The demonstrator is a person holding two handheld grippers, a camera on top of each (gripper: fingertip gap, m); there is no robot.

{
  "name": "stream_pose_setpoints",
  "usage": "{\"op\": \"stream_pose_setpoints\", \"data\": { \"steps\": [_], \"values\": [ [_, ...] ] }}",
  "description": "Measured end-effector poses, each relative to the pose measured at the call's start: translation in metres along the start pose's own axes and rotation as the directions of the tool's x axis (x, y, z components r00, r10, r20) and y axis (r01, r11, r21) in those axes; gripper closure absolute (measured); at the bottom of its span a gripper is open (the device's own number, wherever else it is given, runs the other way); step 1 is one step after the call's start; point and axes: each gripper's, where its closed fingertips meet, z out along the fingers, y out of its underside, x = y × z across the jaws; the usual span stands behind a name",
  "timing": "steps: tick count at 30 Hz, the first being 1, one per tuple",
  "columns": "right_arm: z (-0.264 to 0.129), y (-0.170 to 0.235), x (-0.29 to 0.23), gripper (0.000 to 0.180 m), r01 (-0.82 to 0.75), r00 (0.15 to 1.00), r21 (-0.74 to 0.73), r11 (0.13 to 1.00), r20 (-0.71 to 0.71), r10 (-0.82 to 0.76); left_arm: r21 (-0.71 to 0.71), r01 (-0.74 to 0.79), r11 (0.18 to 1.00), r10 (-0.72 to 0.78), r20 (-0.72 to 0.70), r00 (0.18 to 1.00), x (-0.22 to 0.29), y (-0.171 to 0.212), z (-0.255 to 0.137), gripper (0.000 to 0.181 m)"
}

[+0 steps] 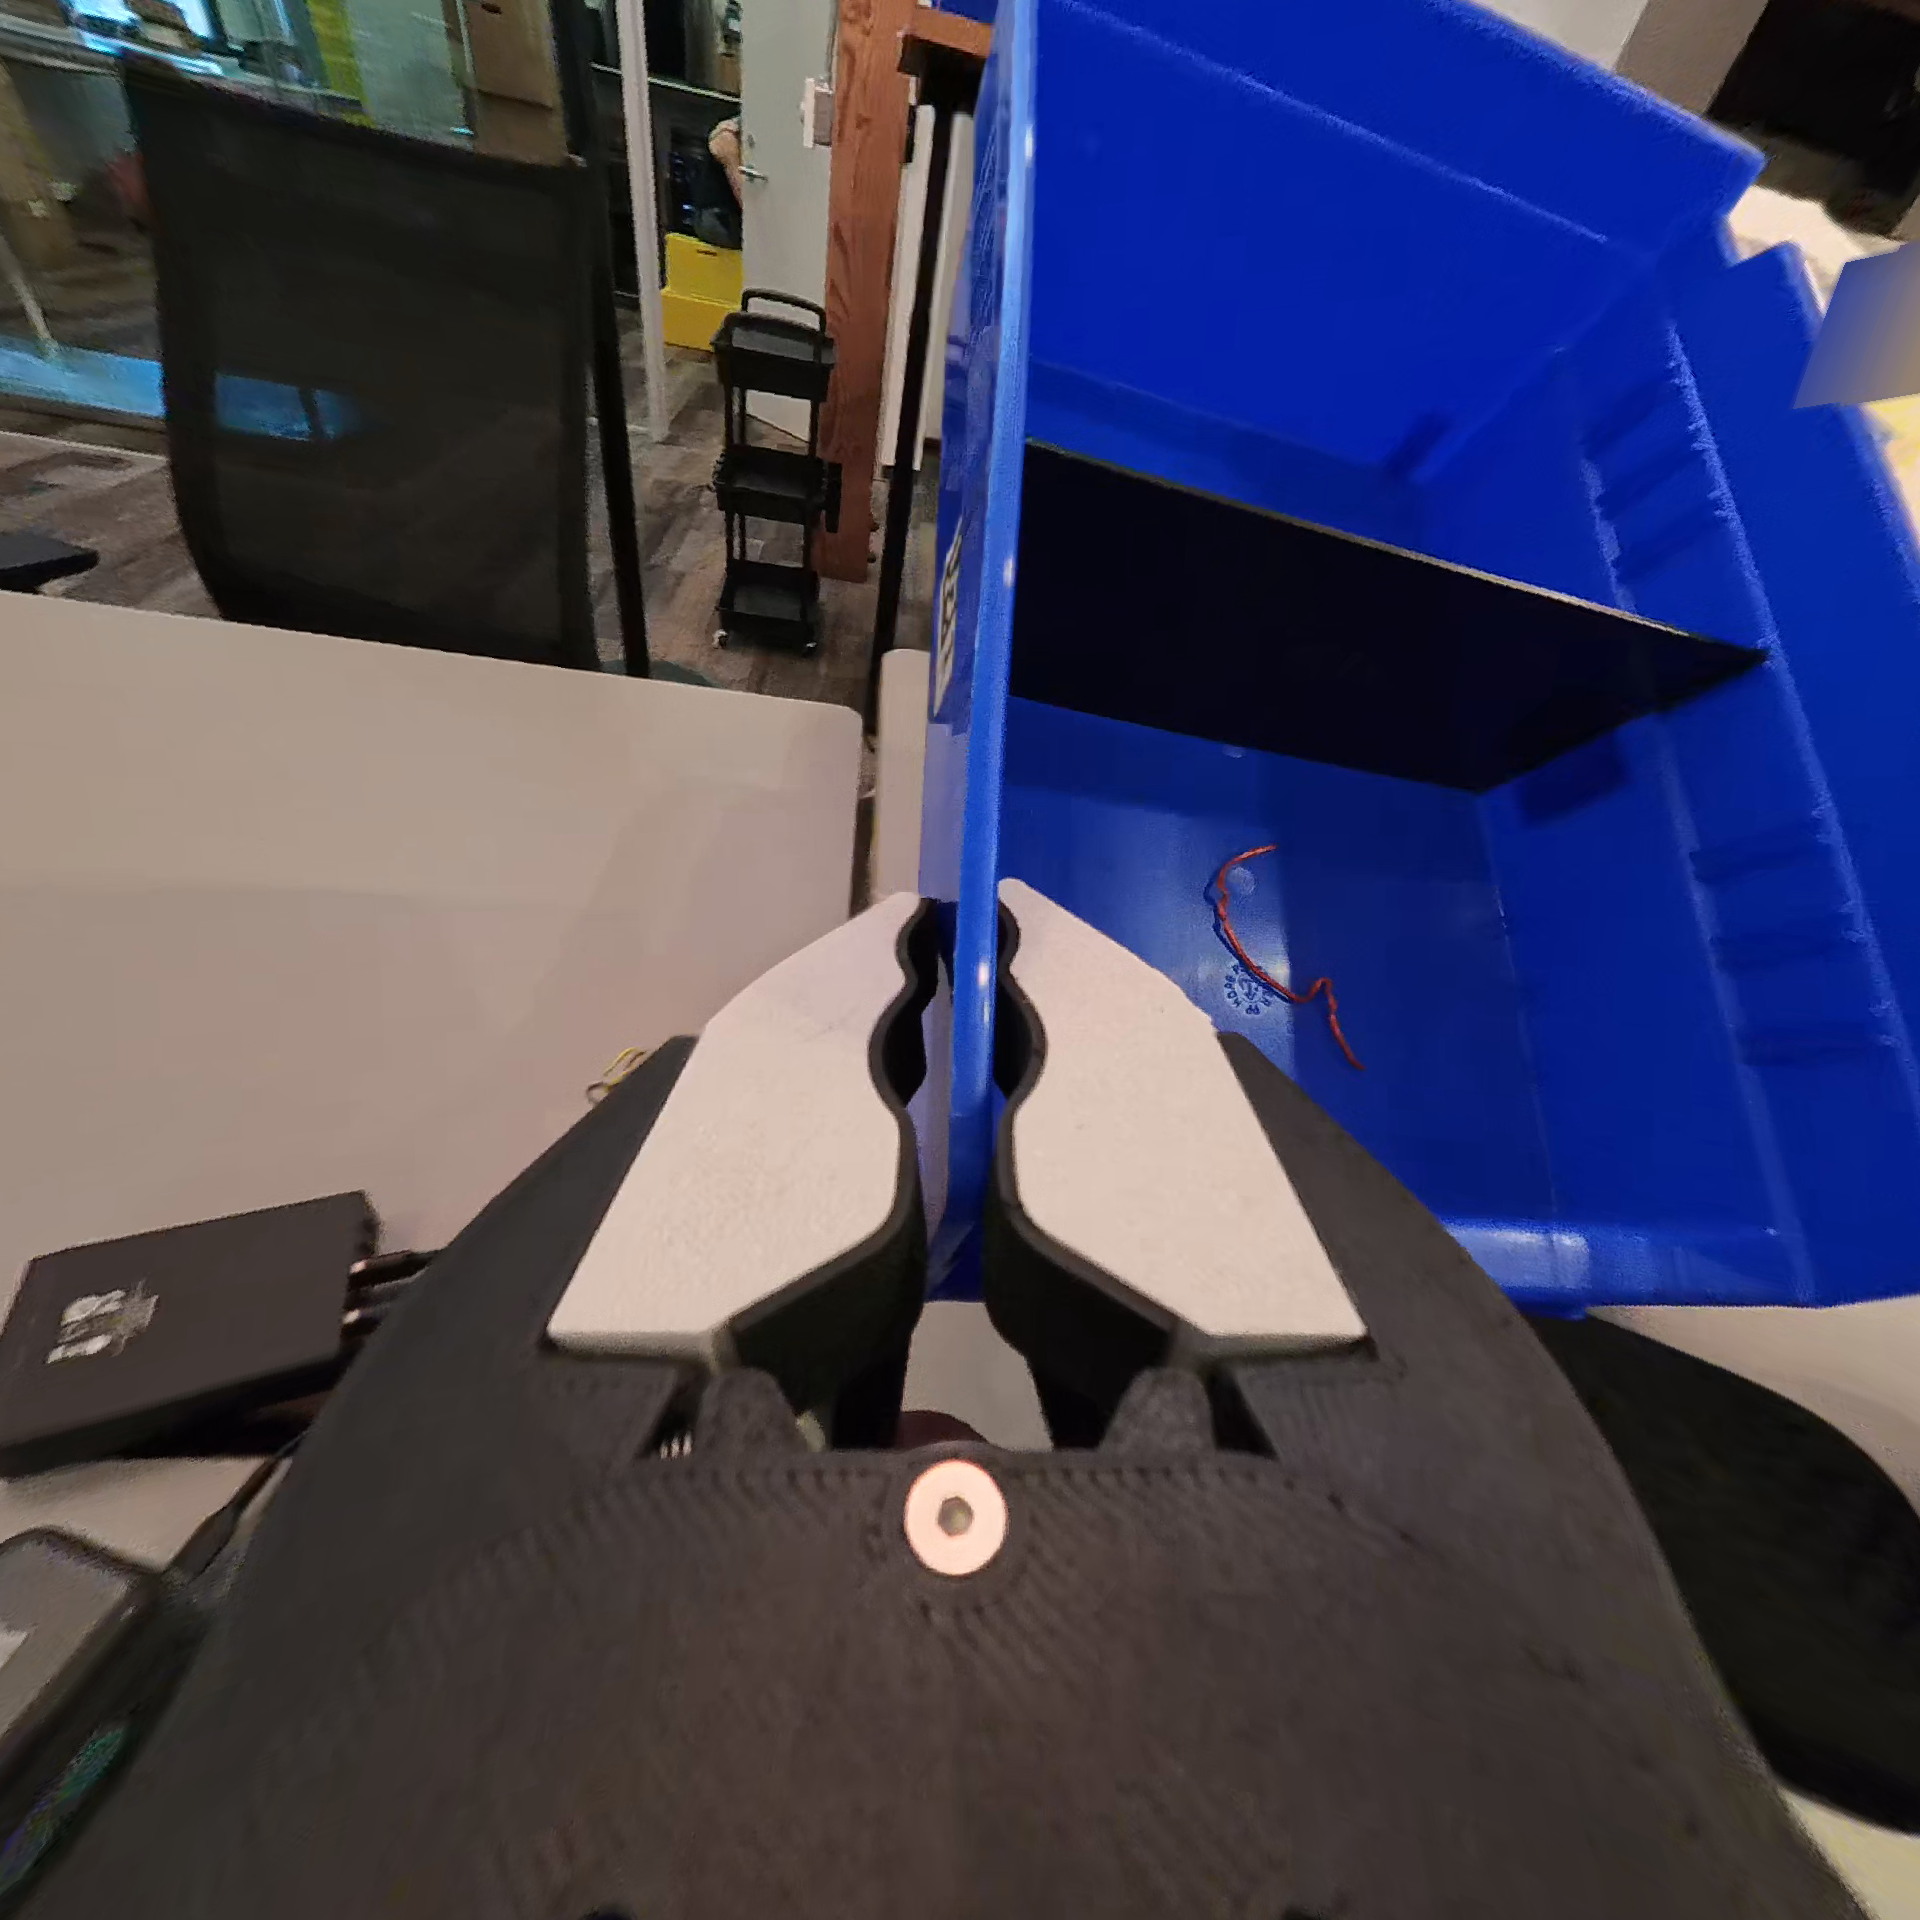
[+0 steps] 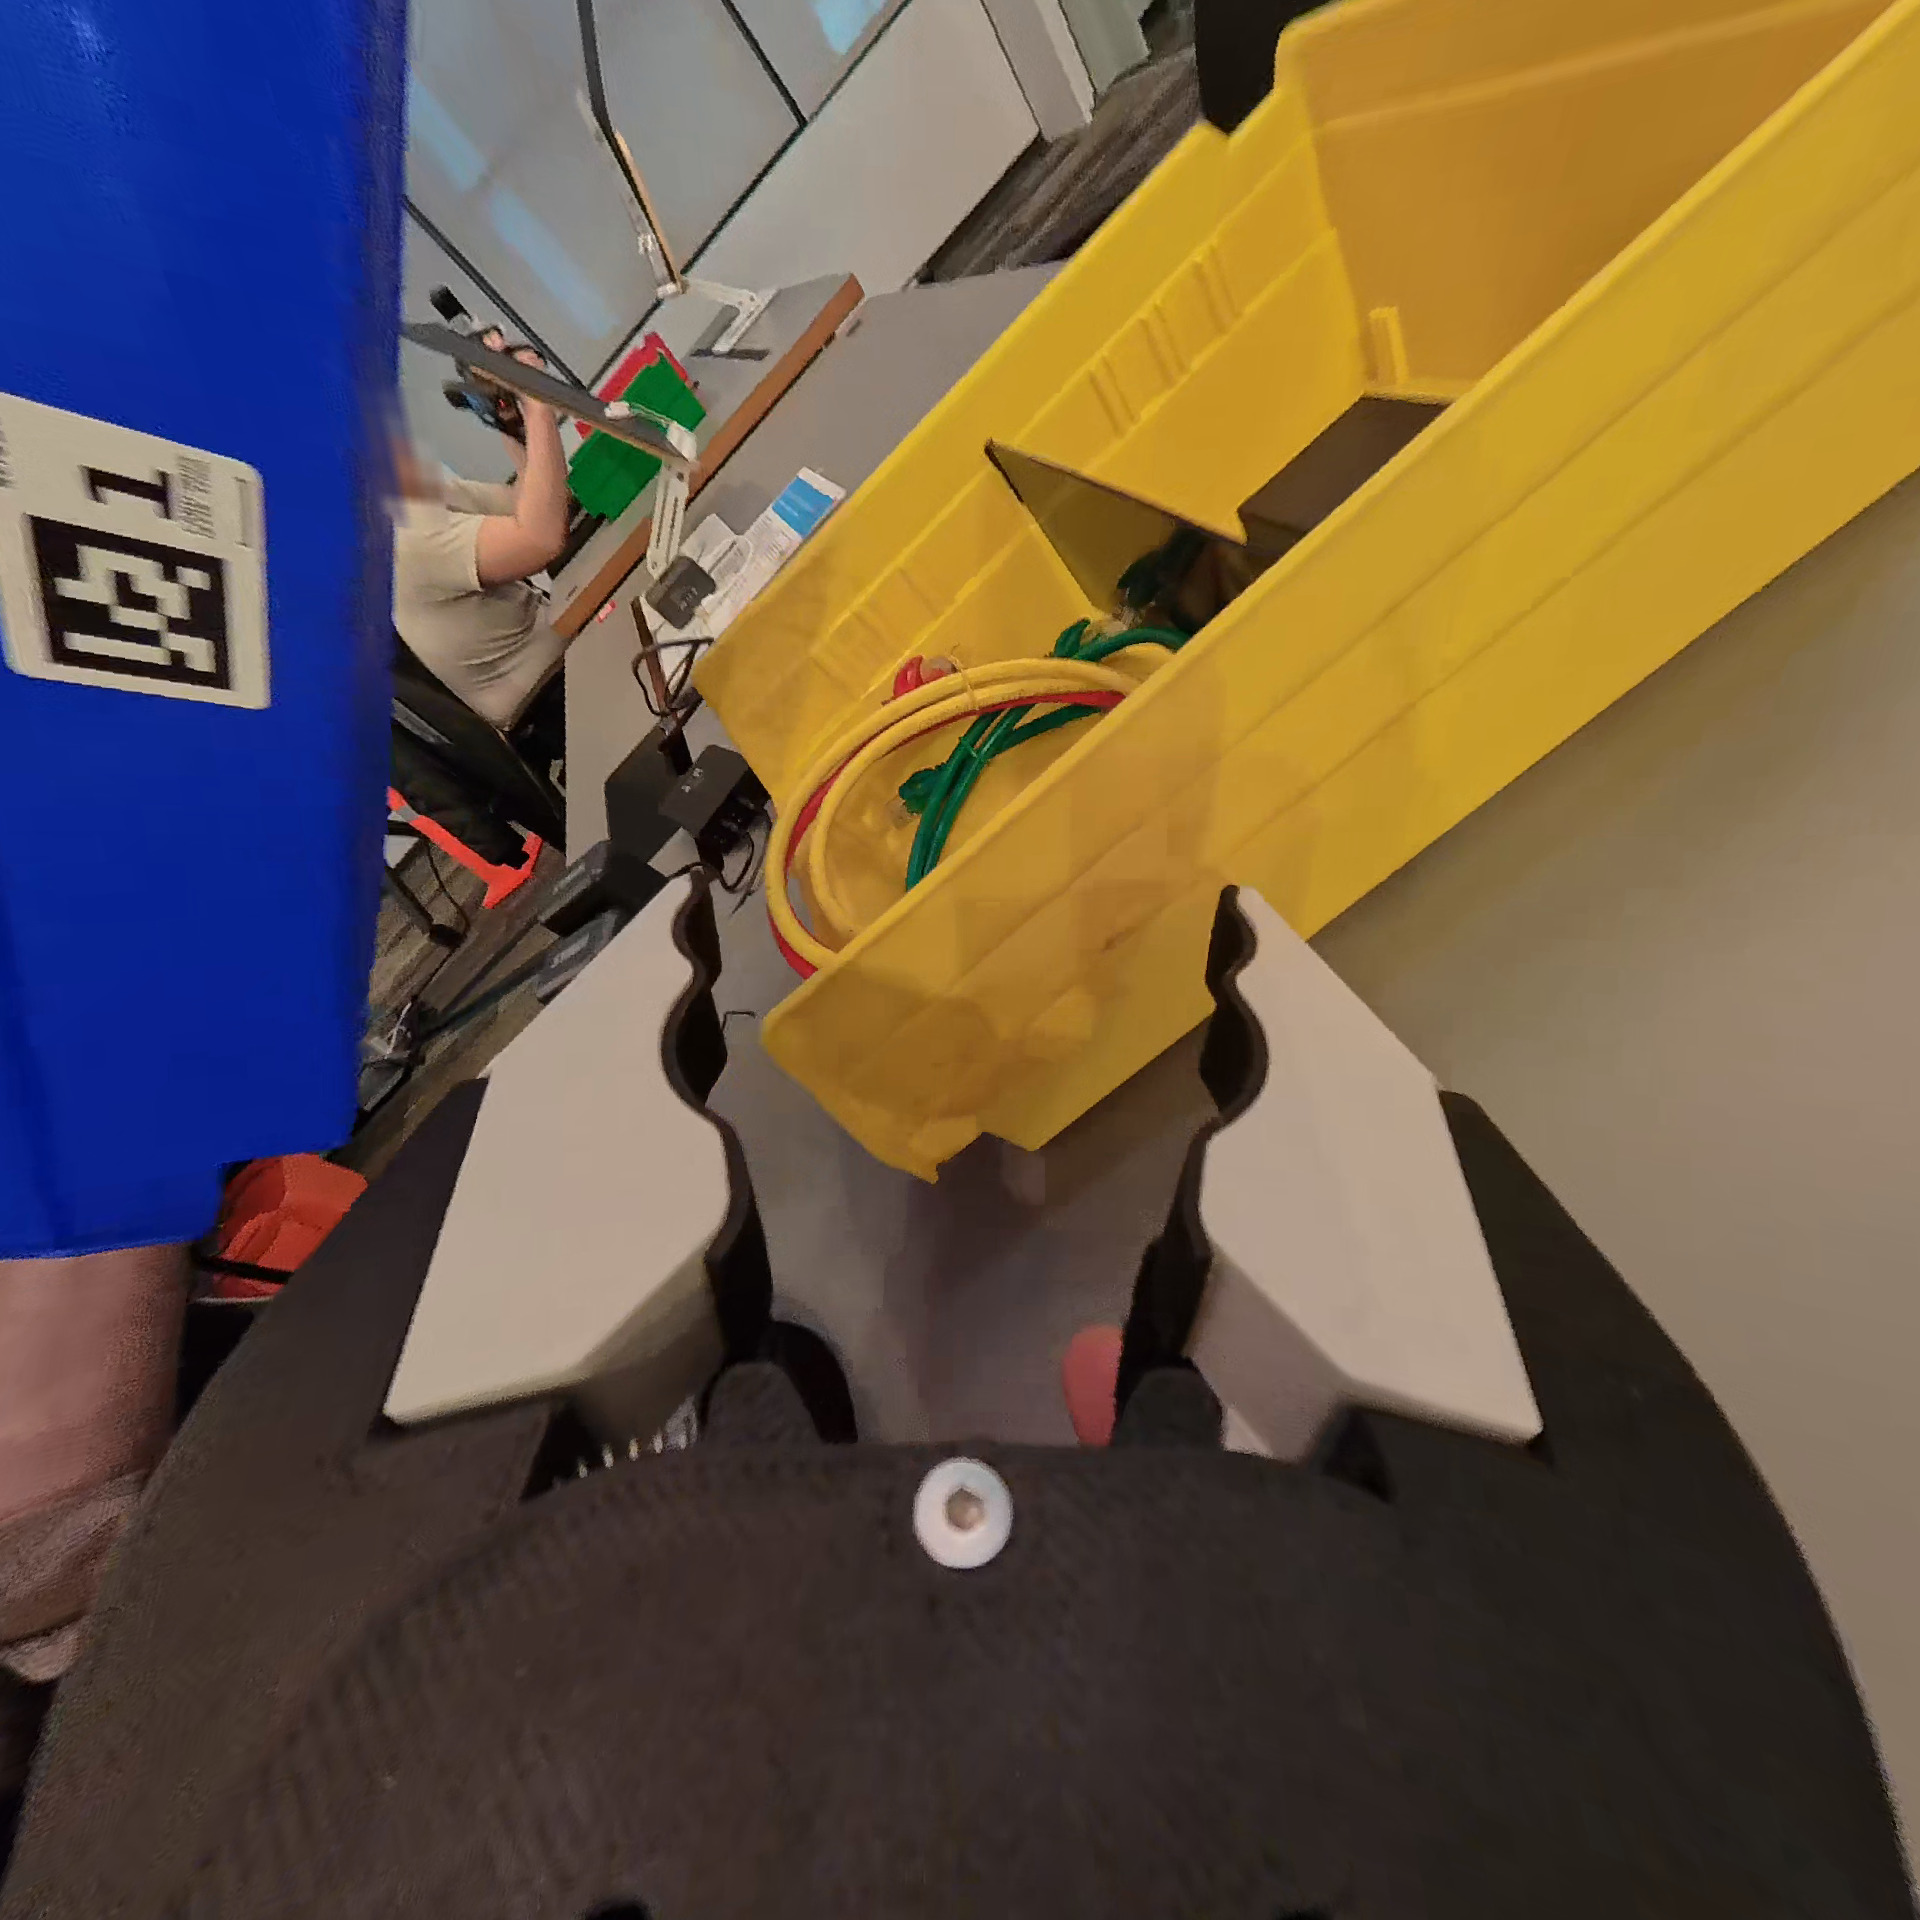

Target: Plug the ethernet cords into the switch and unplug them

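My left gripper (image 1: 964, 914) is shut on the side wall of a blue bin (image 1: 1351, 436), which is tilted up off the white table (image 1: 364, 852). The bin has a black divider (image 1: 1351, 644) and a thin red wire (image 1: 1247, 956) on its floor. A black switch (image 1: 177, 1320) lies on the table at the lower left. My right gripper (image 2: 961, 925) is open and empty, facing the near end of a yellow bin (image 2: 1299, 727). That bin holds coiled yellow (image 2: 935, 696), red and green ethernet cords (image 2: 977, 748). The blue bin (image 2: 177, 831) fills the left of the right wrist view.
A dark phone (image 1: 62, 1683) lies at the lower left table edge. A black mesh chair (image 1: 374, 395) and a black cart (image 1: 774, 468) stand beyond the table. In the right wrist view a person (image 2: 468, 582) sits at a far desk with green bins (image 2: 634, 436).
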Motion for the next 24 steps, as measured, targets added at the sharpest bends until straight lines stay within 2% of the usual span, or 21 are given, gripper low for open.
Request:
{"op": "stream_pose_setpoints", "data": {
  "steps": [1, 7, 13, 17, 19, 24],
  "values": [
    [-0.011, -0.006, -0.002, 0.086, 0.011, 1.0, 0.022, 1.0, 0.001, -0.011, 0.0, 0.0, 1.0, 0.0, -0.016, 1.0, 0.007, -0.001, 0.004, 0.174],
    [-0.113, -0.036, -0.016, 0.082, 0.114, 0.993, 0.14, 0.984, -0.025, -0.111, -0.026, -0.046, 0.999, 0.042, -0.155, 0.987, 0.078, -0.008, 0.037, 0.174],
    [-0.259, -0.046, -0.003, 0.084, 0.242, 0.96, 0.233, 0.942, -0.2, -0.197, -0.032, -0.154, 0.988, 0.133, -0.346, 0.929, 0.187, -0.018, 0.086, 0.174],
    [-0.357, -0.026, 0.004, 0.088, 0.301, 0.927, 0.262, 0.917, -0.307, -0.216, -0.016, -0.24, 0.971, 0.204, -0.472, 0.858, 0.277, -0.021, 0.116, 0.174],
    [-0.395, -0.008, -0.002, 0.087, 0.298, 0.934, 0.272, 0.915, -0.279, -0.221, 0.009, -0.293, 0.956, 0.253, -0.528, 0.811, 0.331, -0.019, 0.128, 0.174],
    [-0.489, 0.031, 0.002, 0.079, 0.343, 0.892, 0.341, 0.875, -0.41, -0.19, 0.034, -0.394, 0.919, 0.312, -0.673, 0.671, 0.468, 0.003, 0.152, 0.174]
  ]
}}
